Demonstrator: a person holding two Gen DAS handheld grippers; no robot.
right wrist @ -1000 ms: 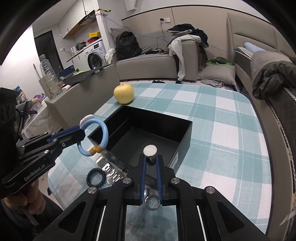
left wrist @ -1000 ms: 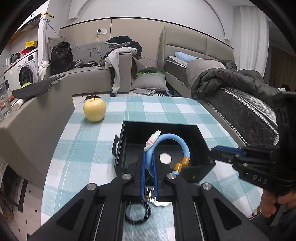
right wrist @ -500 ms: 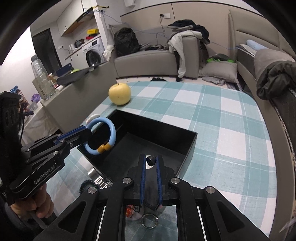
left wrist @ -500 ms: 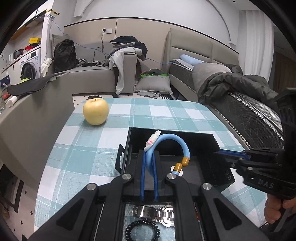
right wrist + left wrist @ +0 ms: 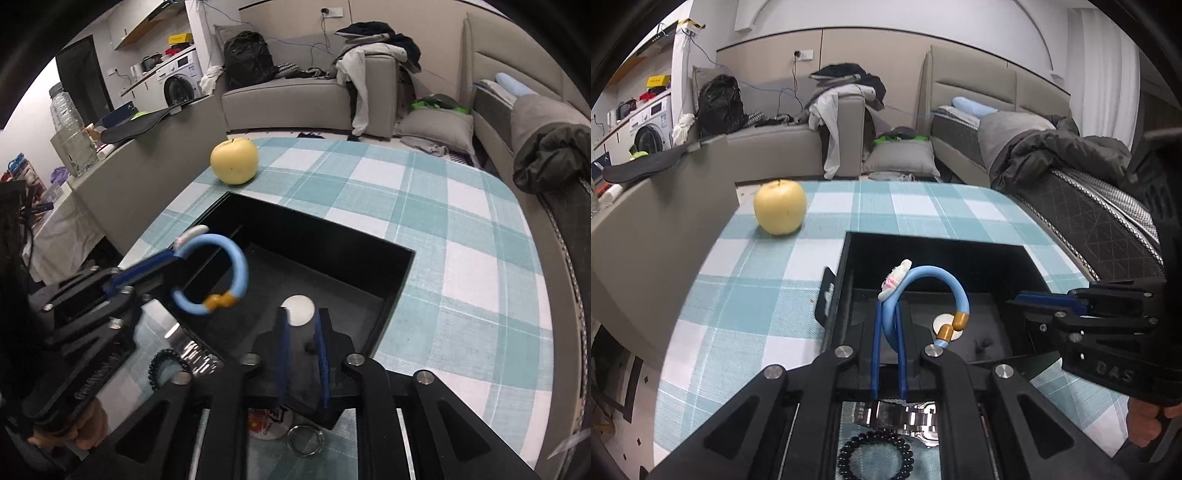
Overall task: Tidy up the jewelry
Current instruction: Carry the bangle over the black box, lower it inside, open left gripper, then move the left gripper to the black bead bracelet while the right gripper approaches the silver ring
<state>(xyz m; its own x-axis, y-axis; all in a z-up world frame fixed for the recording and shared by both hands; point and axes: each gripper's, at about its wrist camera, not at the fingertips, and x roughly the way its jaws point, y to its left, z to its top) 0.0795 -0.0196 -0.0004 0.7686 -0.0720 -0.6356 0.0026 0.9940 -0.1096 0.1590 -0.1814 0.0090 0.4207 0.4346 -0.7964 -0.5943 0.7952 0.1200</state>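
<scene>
Left wrist view: the blue bracelet (image 5: 925, 291) is pinched edge-on in my left tool (image 5: 889, 328), which is closed tight on it, and it hangs over the open black box (image 5: 1030, 258) near its front-left wall. The little white charm (image 5: 894, 282) sticks up on top. My right tool (image 5: 303, 343) is opening right now with nothing between the pads; a small dark stud (image 5: 310, 347) lies on the box floor just by its tips, next to the white disc (image 5: 297, 304).

What could go wrong, I reckon: the bracelet is held by a thin bit of its loop, so it could swing or twist and land on the box wall or outside on the bench (image 5: 746, 291). It might also drop onto the disc and knock the stud about. The steel watch (image 5: 905, 417), black bead bracelet (image 5: 875, 456) and metal ring (image 5: 304, 439) are not boxed yet.

Compared with a second ago, the left tool has come forward and down over the box, and the right tool, then closed on the small stud, has let go.
</scene>
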